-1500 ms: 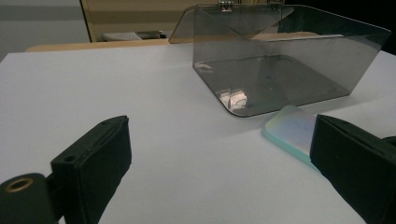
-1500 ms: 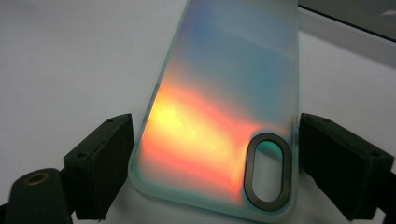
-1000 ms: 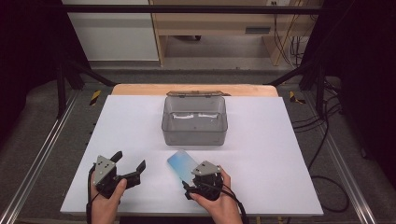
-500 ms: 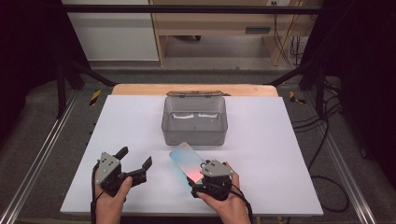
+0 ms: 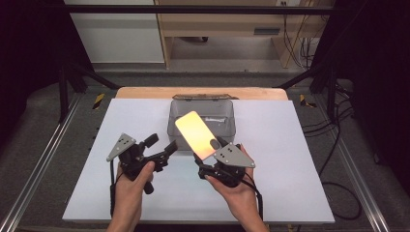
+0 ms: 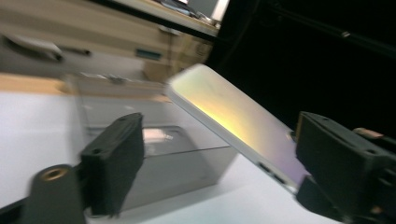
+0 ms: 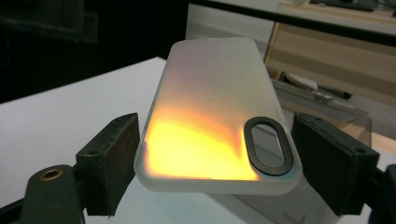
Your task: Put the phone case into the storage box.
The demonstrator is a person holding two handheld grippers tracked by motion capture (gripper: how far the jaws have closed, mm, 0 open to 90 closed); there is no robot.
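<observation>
Iridescent phone case (image 5: 195, 134), tilted, above table

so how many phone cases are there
1: the phone case is clamped in the right gripper, raised in front of the clear box. Any inside the box may be hidden.

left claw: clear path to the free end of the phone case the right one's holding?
Probably yes. The left claw is open, beside the phone case, nothing between them. The right claw pinches only the camera-cutout end, so the far end juts free above the clear box.
</observation>
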